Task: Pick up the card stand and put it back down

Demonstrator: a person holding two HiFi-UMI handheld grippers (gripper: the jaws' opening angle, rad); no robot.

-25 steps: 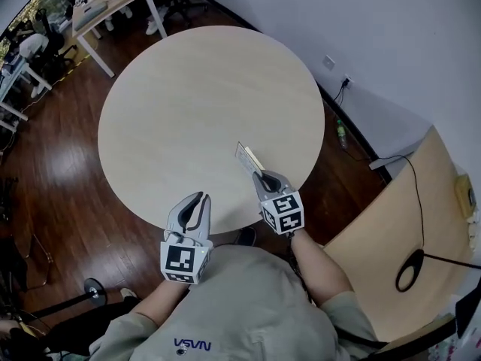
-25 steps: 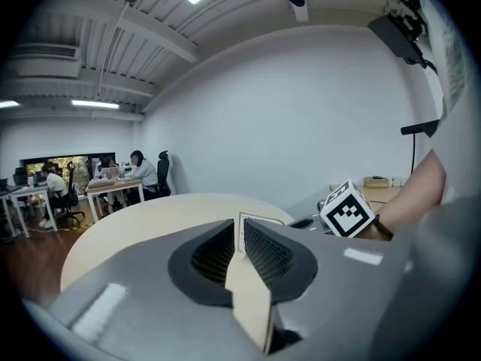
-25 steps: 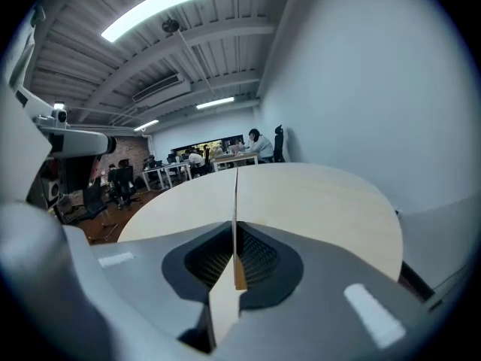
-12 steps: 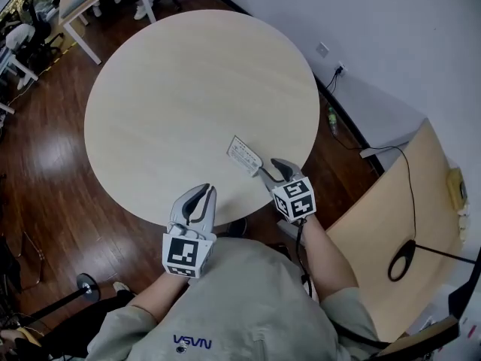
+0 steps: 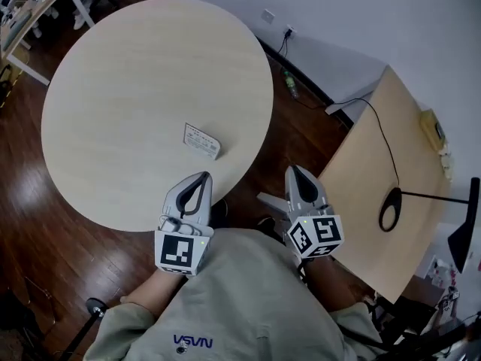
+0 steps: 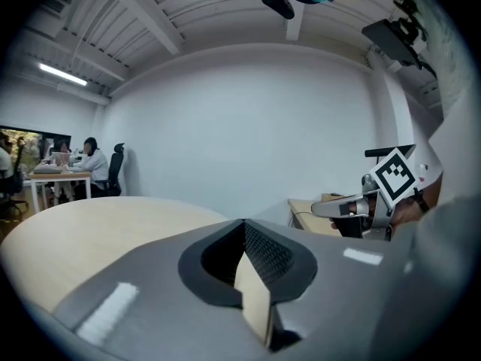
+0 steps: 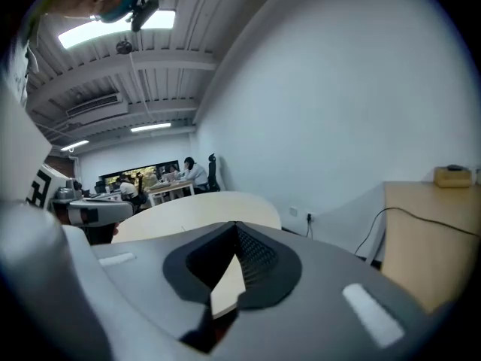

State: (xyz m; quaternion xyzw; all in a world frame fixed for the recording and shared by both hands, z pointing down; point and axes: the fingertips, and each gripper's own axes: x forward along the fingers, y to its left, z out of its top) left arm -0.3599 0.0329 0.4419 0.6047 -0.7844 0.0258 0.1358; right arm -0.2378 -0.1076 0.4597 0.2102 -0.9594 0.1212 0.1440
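where the card stand sits: the card stand [image 5: 201,141] rests on the round table [image 5: 128,66], in the near right part of the top, with neither gripper touching it.
long axis: in the head view its wide side runs on a slant, from far-left to near-right, with the pale printed face showing.
left gripper: the left gripper [image 5: 201,177] hangs at the table's near edge; its own view shows the jaws pressed together with nothing between them.
right gripper: the right gripper [image 5: 294,171] is off the table, over the floor [image 5: 293,126] between the table and the wooden desk [image 5: 376,164]; its jaws are closed tight and empty.
key relation: the stand lies almost straight ahead of the left gripper's tips and near them. from the right gripper it is forward and off to the left, well apart, with the table's edge between.
nearer hand: the left.
step, as i judge it: the stand is down and unheld, so either the set-down is finished or a pick is yet to begin; these views do not say which.
what a pick would call for: jaws opened first, then brought in across the stand's thin side, not along its length.
risk: a light stand may skid or tip on the smooth top if one jaw touches first.
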